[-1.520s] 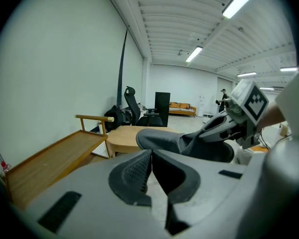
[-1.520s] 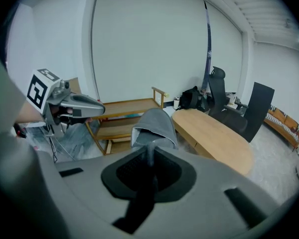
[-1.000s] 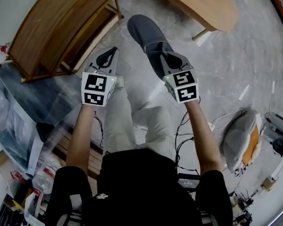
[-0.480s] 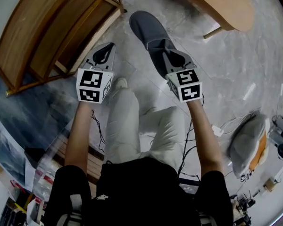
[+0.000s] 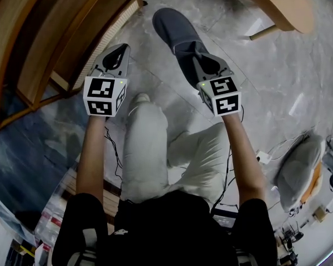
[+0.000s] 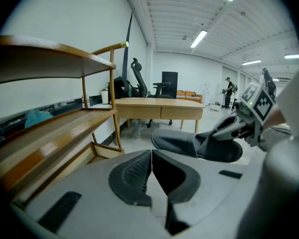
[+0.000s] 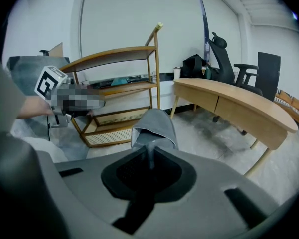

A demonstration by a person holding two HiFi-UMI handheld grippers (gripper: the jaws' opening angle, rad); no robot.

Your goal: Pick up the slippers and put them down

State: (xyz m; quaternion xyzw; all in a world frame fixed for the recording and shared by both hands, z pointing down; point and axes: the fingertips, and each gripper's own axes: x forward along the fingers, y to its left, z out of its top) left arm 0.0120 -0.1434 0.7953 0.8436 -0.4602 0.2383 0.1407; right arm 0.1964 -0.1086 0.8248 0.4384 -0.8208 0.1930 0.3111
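A grey slipper (image 5: pixel 175 31) hangs over the marble floor, toe pointing away from me. My right gripper (image 5: pixel 192 56) is shut on the rim of its heel opening. In the right gripper view the slipper (image 7: pixel 152 126) sticks out beyond the pinched jaws of the right gripper (image 7: pixel 150 157). My left gripper (image 5: pixel 122 49) is to the slipper's left, apart from it, shut with nothing in it. In the left gripper view the left gripper (image 6: pixel 152 156) has its pads together, with the slipper (image 6: pixel 182 142) and the right gripper (image 6: pixel 228 129) ahead to the right. I see only one slipper.
A wooden shelf unit (image 5: pixel 55 37) stands at the left, close to the left gripper. A curved wooden desk (image 5: pixel 283 4) is at the upper right. My legs in light trousers (image 5: pixel 150 143) are below the grippers. Cables and a grey-orange bag (image 5: pixel 299 168) lie at the right.
Both grippers have come down toward the floor, side by side. The slipper has stayed in the right gripper, and the left has stayed shut and empty.
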